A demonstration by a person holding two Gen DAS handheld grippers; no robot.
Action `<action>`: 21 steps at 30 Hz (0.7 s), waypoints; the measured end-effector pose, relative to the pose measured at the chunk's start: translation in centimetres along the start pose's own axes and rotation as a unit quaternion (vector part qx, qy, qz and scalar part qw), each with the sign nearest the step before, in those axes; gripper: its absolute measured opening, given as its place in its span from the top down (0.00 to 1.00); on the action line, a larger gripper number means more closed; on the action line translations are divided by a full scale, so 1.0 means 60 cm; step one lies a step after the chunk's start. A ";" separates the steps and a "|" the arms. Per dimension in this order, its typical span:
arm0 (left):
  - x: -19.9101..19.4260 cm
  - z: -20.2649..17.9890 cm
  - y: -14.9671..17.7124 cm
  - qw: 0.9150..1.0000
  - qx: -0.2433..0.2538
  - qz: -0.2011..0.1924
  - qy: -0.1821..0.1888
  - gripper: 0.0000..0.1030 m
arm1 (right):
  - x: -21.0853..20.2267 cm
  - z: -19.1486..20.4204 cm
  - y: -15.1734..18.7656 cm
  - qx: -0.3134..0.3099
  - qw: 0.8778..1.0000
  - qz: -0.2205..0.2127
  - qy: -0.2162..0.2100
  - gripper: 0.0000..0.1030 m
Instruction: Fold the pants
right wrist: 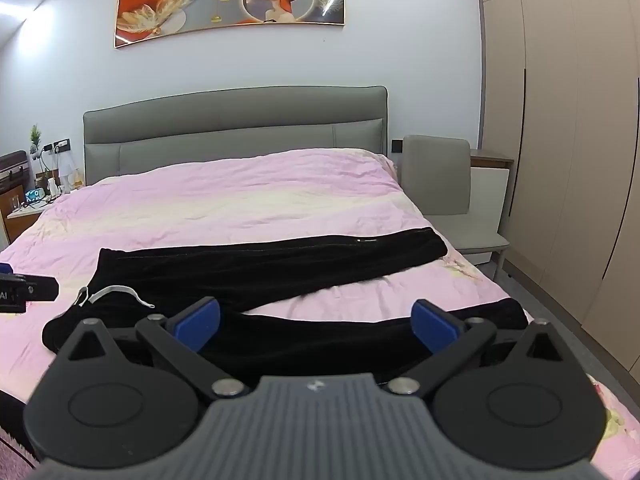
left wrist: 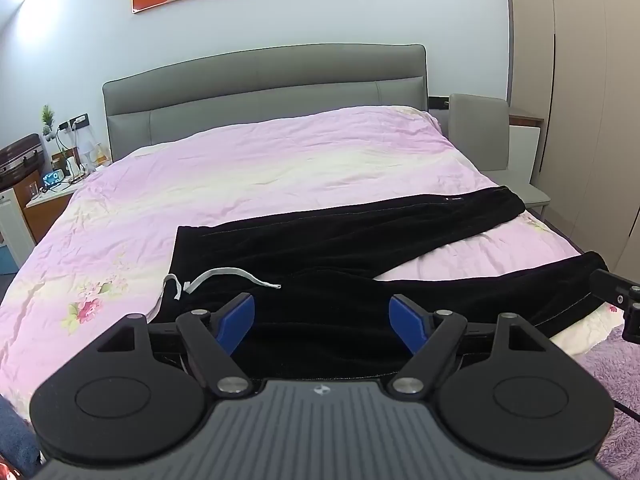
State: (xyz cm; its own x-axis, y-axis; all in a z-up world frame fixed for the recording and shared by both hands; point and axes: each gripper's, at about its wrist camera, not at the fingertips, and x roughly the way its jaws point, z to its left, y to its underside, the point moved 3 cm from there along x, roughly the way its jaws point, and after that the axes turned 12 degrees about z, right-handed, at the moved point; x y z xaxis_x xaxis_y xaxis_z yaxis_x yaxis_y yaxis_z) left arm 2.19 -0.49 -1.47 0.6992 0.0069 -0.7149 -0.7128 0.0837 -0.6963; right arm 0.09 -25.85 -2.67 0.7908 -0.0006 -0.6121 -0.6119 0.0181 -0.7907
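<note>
Black pants lie flat on the pink bed, legs apart, nothing folded yet. Your left gripper and right gripper hang over them, spread wide, holding nothing.

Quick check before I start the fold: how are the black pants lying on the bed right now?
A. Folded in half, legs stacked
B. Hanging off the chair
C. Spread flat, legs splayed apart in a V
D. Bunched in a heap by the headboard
C: the black pants lie flat on the pink bedspread, with bare pink cover showing between the two legs, and the white drawstring sits loose at the waistband end.
</note>
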 end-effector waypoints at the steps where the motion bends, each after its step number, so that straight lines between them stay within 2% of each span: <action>1: 0.000 0.001 0.001 1.000 -0.001 -0.001 0.000 0.13 | -0.001 0.000 -0.001 0.000 1.000 -0.001 0.001 0.05; 9: 0.000 0.018 -0.001 1.000 -0.011 0.003 0.009 0.13 | -0.010 0.007 0.000 -0.007 1.000 -0.009 0.007 0.05; 21: 0.007 0.012 0.003 1.000 -0.002 0.007 0.030 0.13 | -0.012 0.009 0.001 0.008 1.000 0.004 0.018 0.05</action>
State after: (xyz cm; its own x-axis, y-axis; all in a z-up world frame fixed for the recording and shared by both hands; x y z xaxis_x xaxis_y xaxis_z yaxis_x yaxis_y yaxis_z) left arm 2.38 0.23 -1.87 0.6848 -0.0513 -0.7269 -0.7227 0.0805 -0.6865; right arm -0.50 -25.32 -2.27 0.7851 -0.0360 -0.6184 -0.6175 0.0335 -0.7859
